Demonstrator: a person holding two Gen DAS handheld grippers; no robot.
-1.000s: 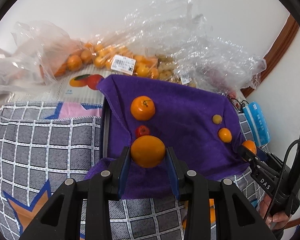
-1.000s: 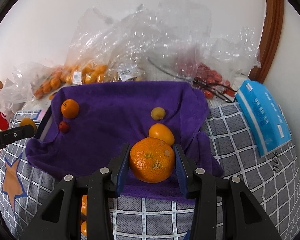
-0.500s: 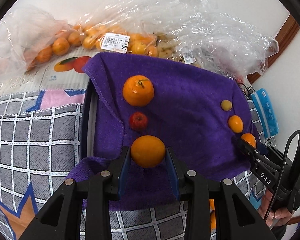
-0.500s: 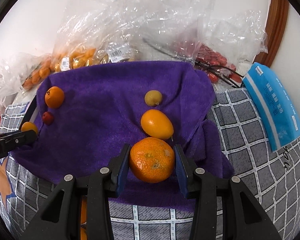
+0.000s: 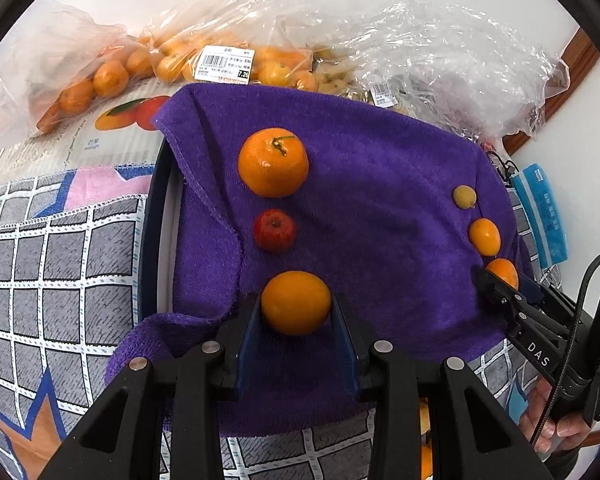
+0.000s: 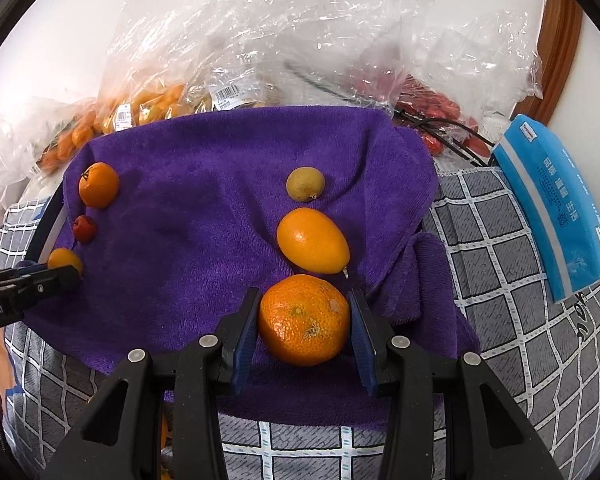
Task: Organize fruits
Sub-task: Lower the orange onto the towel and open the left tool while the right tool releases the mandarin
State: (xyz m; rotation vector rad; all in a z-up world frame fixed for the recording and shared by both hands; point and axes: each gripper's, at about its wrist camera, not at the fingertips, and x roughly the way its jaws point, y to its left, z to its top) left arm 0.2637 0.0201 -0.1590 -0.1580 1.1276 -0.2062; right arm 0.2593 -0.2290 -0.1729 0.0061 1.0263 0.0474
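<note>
Between the left gripper's (image 5: 296, 312) blue pads, a smooth round orange (image 5: 296, 303) is clamped; the right gripper (image 6: 304, 328) clamps a dimpled mandarin (image 6: 304, 319). Both sit low over a plush purple towel (image 6: 204, 216) beside crinkled plastic bags (image 6: 300, 40).

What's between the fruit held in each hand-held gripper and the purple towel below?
Nothing visible. The left hand-held gripper holds a smooth orange over bare purple towel, below the small red fruit. The right hand-held gripper holds a mandarin just short of the oval orange fruit.
</note>
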